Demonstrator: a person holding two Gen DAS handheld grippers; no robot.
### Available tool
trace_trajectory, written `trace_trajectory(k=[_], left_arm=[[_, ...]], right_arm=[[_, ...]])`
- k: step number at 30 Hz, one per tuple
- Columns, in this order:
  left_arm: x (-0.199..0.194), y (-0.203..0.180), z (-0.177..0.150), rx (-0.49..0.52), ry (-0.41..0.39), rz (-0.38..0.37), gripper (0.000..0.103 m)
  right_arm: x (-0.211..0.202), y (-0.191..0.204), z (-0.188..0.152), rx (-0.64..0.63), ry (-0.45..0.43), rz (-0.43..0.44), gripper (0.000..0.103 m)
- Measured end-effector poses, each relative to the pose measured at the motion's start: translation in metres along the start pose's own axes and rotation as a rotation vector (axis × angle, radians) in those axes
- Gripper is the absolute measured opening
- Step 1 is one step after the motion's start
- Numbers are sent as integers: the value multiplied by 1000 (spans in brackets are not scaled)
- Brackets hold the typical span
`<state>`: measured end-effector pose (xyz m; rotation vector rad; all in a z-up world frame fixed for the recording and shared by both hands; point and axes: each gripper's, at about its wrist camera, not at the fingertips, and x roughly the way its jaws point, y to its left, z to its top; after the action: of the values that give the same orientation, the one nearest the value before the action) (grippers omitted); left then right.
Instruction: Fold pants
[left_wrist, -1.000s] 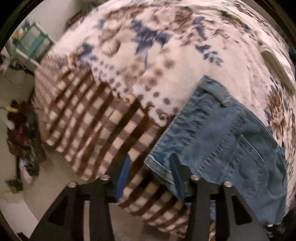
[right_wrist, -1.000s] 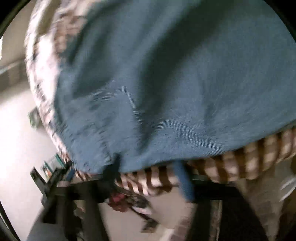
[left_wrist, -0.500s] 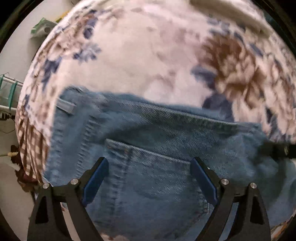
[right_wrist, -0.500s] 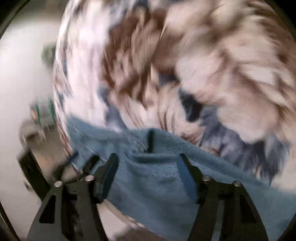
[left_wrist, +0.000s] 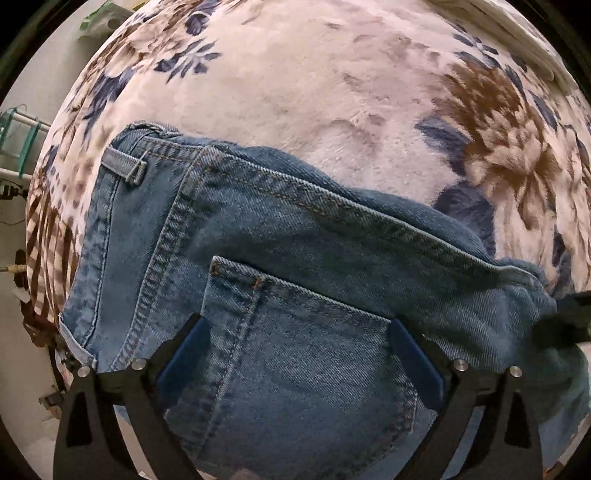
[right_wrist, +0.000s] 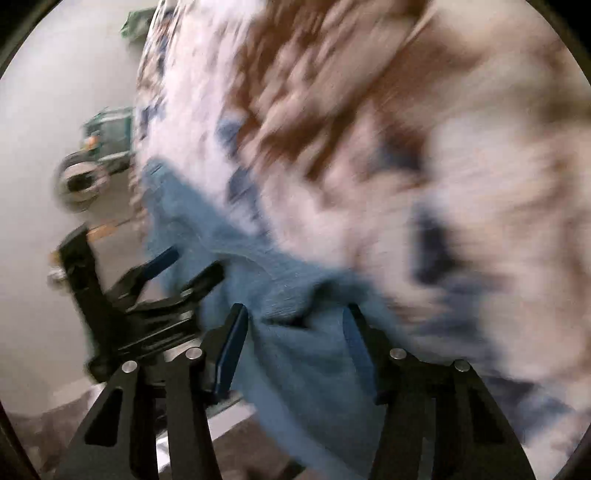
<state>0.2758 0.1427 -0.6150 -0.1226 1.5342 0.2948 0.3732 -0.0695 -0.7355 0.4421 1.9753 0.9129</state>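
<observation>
Blue jeans (left_wrist: 295, 229) lie on a floral blanket (left_wrist: 314, 92), with a back pocket (left_wrist: 314, 350) and a belt loop (left_wrist: 123, 166) facing up. My left gripper (left_wrist: 297, 325) points straight down over the pocket. Its jaws are opening wide, and its blue pads stand apart on either side of the pocket without pinching it. My right gripper (right_wrist: 295, 310) is at a bunched edge of the jeans (right_wrist: 295, 350). Its jaws are closing with a ridge of denim between the pads. The right wrist view is blurred. The left gripper (right_wrist: 177, 273) shows at its left.
The blanket's brown checked part (left_wrist: 48, 229) hangs over the bed edge on the left, with floor beyond it. A teal rack (left_wrist: 18, 136) and a green bag (left_wrist: 99, 18) stand off the bed. A white folded cloth (left_wrist: 517, 29) lies at the far right.
The left gripper moved from the jeans' corner at the bed edge to above the back pocket and opened wide. The right gripper swung to the jeans' edge on the floral blanket, and its jaws narrowed.
</observation>
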Motion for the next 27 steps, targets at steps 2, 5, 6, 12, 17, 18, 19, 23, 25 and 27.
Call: trace_trajectory(k=[2,5,6,12,17,18,19,23,25,27], left_arm=[[3,2,-1,-9,3,-6,102],[3,6,-3,-19,-2,-9,102],[4,7,-5,-17,-6,-4,102],[8,15,-12,-34,1,-5,102],[11,17,-18,-33,9,2,102],[11,16,-19,-33,12,6,102],[11,16,-19,-34,14,9,102],[15,13,-19,-13,27,19,102],[17,10,-19,-6,24,8,103],[16,6,-19,-6,34,17,103]], right_arm=[[7,11,6,-40,54,111,57],[15,7,5,-26,114,217,57],[20,-3,10,13,96,204,57],[20,-32,17,119,45,328,42],[-30,-82,9,266,-82,553,33],[-26,-84,11,261,-58,515,33],[-16,-83,16,252,-18,454,33],[6,-76,25,211,58,295,21],[-23,-85,30,230,-29,271,12],[-52,-98,35,256,-128,292,10]])
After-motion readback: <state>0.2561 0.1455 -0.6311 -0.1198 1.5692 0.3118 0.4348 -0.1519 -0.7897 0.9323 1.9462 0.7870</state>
